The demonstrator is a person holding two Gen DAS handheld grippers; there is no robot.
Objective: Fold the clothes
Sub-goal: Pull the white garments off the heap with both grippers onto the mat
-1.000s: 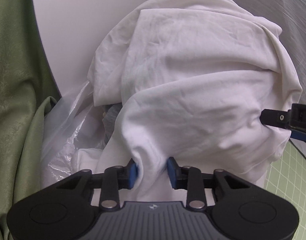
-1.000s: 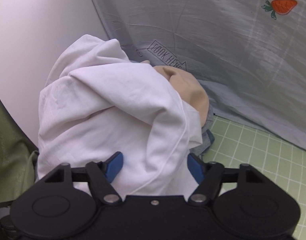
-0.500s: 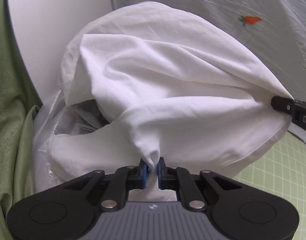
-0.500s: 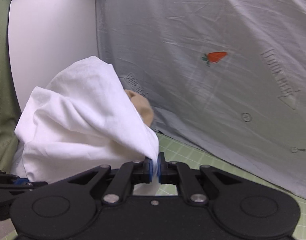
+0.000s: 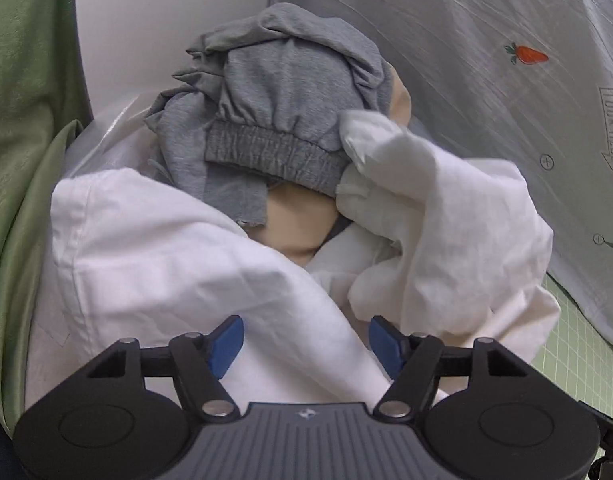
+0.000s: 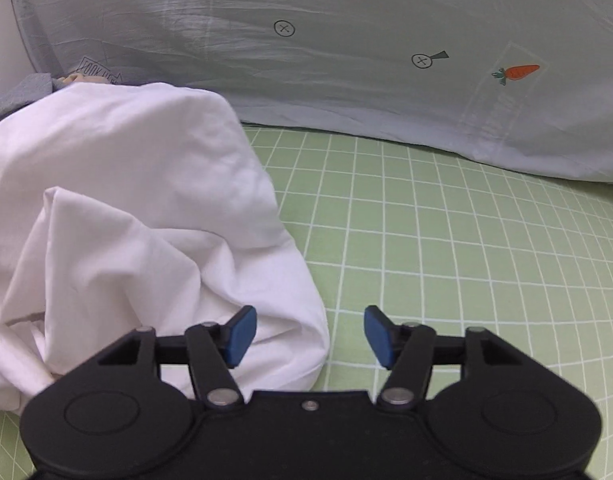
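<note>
A crumpled white garment [image 5: 178, 256] lies slumped in front of a pile with grey sweatpants [image 5: 274, 112] and a beige item [image 5: 302, 220] behind it. My left gripper [image 5: 305, 346] has its jaws opening, and a ridge of the white cloth runs between the blue pads without being pinched. In the right wrist view the same white garment [image 6: 138, 216] rests on the green grid mat [image 6: 446, 248]. My right gripper [image 6: 309, 336] is also opening, its left pad over the cloth's right edge and its right pad over bare mat.
A grey sheet with carrot prints [image 6: 386, 60] hangs along the back and right. A clear plastic bag [image 5: 102, 140] sits under the pile at left, beside green fabric [image 5: 22, 160] and a white wall [image 5: 146, 20].
Both grippers were pinching the white garment half a second ago and have now let go. The garment has dropped off the pile, uncovering the grey sweatpants, and the right gripper has swung right over the mat.
</note>
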